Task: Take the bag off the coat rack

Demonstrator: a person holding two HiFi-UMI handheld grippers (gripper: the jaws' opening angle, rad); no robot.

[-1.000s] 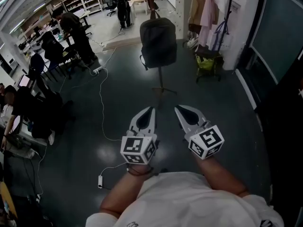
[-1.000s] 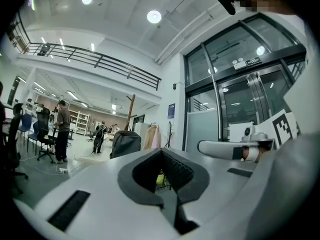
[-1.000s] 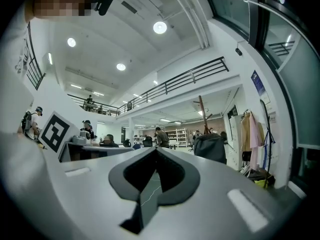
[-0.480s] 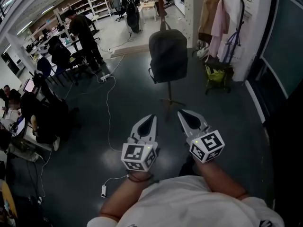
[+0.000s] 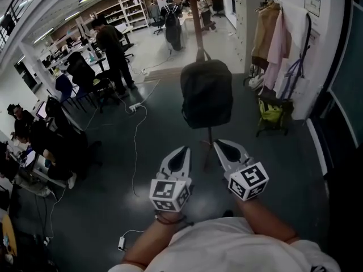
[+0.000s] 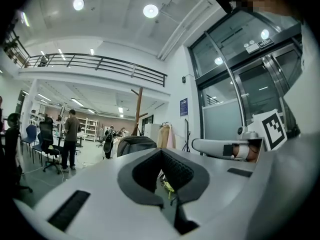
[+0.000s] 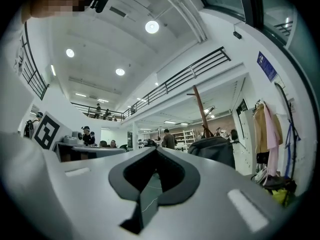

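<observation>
Coats (image 5: pixel 273 35) and floor cable (image 5: pixel 135 152) flank hanging bag (image 5: pixel 207 95).

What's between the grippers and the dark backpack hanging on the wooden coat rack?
Head view: only bare dark floor and the coat rack's thin lower pole separate the dark backpack from left gripper and right gripper.

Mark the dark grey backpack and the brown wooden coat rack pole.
dark grey backpack (image 5: pixel 207 95), head view, middle of its front panel.
brown wooden coat rack pole (image 5: pixel 194 16), head view, shaft above the backpack.
</observation>
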